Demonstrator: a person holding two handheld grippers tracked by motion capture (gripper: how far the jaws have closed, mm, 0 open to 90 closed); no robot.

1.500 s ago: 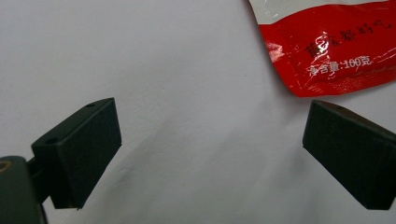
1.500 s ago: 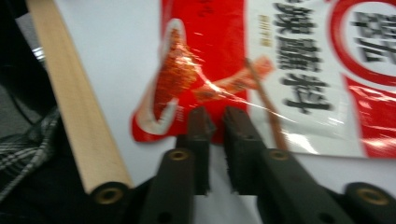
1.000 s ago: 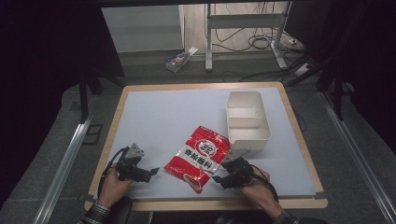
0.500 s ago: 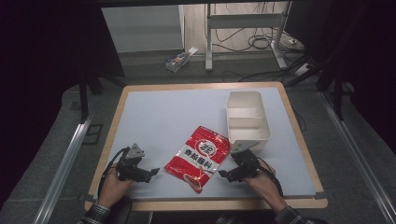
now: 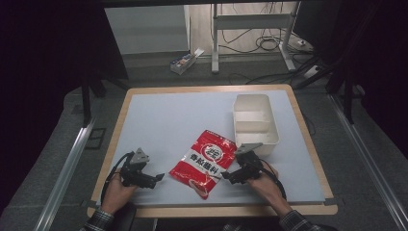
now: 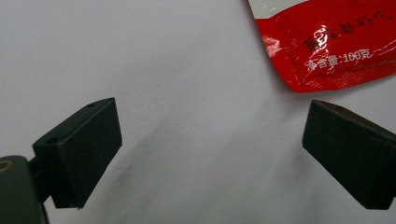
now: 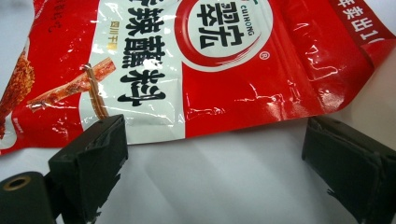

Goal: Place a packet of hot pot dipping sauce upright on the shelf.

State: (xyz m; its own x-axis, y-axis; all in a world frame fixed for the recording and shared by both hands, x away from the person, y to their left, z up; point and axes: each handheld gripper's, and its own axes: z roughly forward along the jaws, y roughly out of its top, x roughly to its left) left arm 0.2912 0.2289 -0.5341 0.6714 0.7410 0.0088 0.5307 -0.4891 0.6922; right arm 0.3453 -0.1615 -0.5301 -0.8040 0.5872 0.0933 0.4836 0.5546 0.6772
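Your right tool (image 5: 230,176), its jaws just opened wide with nothing between them, faces the light, crinkly, slippery red pouch (image 5: 205,160) lying flat at its 10 o'clock; pinch its sealed edge, while your left tool (image 5: 155,179) waits open.

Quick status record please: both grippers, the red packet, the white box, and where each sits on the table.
left gripper: open, nothing between its jaws, near the packet's lower left corner
right gripper: jaws just opened wide, at the packet's right edge, not pressing on it
red packet: flat on the mat, between the two grippers
white box: two compartments, both look empty, right of centre
table: pale mat, wooden rim
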